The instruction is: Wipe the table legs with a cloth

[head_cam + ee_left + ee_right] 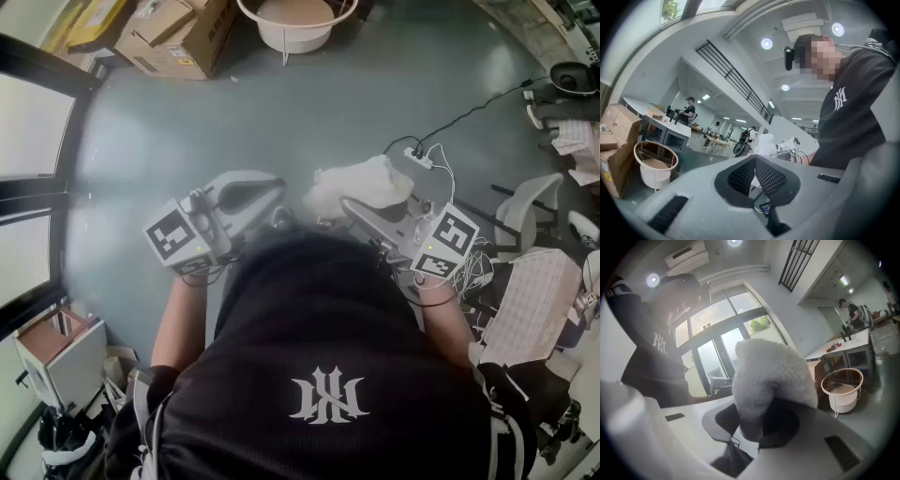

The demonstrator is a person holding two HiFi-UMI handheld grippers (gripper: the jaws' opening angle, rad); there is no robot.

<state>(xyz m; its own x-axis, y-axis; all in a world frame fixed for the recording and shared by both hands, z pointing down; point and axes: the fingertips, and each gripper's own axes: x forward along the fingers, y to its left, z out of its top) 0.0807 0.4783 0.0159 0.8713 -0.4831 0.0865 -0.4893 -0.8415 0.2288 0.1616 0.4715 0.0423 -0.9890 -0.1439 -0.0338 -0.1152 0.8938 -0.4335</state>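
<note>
A fluffy white cloth (361, 183) is bunched between the jaws of my right gripper (349, 202), which is shut on it. In the right gripper view the cloth (768, 380) fills the middle and hides the tips of the right gripper (761, 427). My left gripper (275, 190) is held level beside it, a short way to the left. Its mesh pads meet in the left gripper view with nothing between them, so the left gripper (754, 163) is shut. That view also shows the cloth (765, 142) beyond the pads. Both grippers hover above the grey floor in front of the person's chest.
A white round basket (295, 23) and cardboard boxes (173, 33) stand at the far side of the floor. A power strip with cables (419, 158) and a white chair (530, 202) lie to the right. A white-topped table (656, 123) with dark legs stands behind the basket (655, 164).
</note>
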